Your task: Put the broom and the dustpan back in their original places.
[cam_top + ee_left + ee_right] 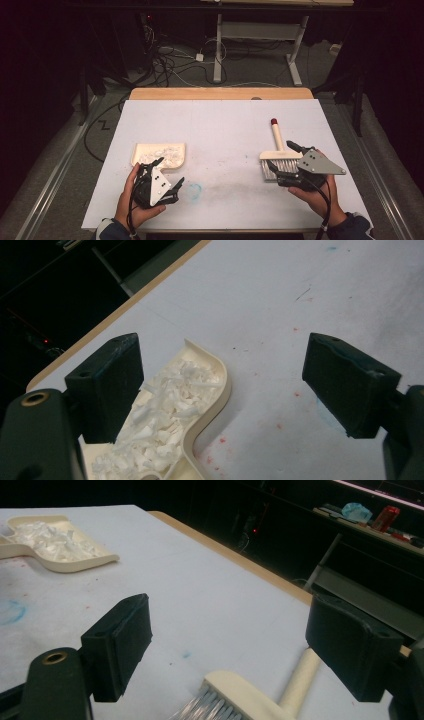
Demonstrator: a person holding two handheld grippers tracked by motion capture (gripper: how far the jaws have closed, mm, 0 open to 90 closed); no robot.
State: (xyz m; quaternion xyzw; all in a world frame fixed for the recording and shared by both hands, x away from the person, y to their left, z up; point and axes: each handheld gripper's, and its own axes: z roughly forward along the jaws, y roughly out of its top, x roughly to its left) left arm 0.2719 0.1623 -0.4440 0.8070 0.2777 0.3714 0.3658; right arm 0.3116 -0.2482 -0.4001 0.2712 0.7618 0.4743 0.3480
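A cream dustpan (138, 149) (220, 399) (75, 565) holding white shreds (161, 155) (165, 407) (47, 540) lies on the white table, left of centre. My left gripper (170, 172) (222, 357) hovers open just over the pan's near end; one jaw is above the shreds, the other over bare table. At the right lies a cream hand brush (275, 150) (237, 690), its red-tipped handle pointing away from me. My right gripper (283, 157) (230, 617) is open just above the brush head, with nothing between its jaws.
A blue smudge (194, 190) (12, 611) marks the white table top (225, 130) near the front, and small red specks dot it. A wooden edge (220, 93) runs along the far side. Cables and a desk frame (260, 35) are on the floor behind.
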